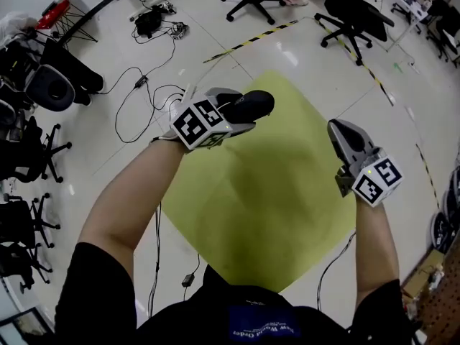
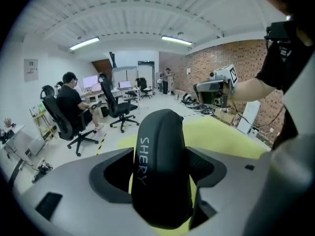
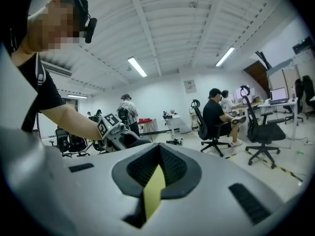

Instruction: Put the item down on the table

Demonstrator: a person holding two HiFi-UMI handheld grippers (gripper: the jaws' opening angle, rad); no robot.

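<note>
Hiding the near end of the black item (image 1: 253, 103) behind the left gripper (image 1: 237, 119); burying its lower end, perhaps more lettering, between the jaws.

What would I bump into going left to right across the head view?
chairs → cables → left gripper, jaws shut on the black item → right gripper
</note>
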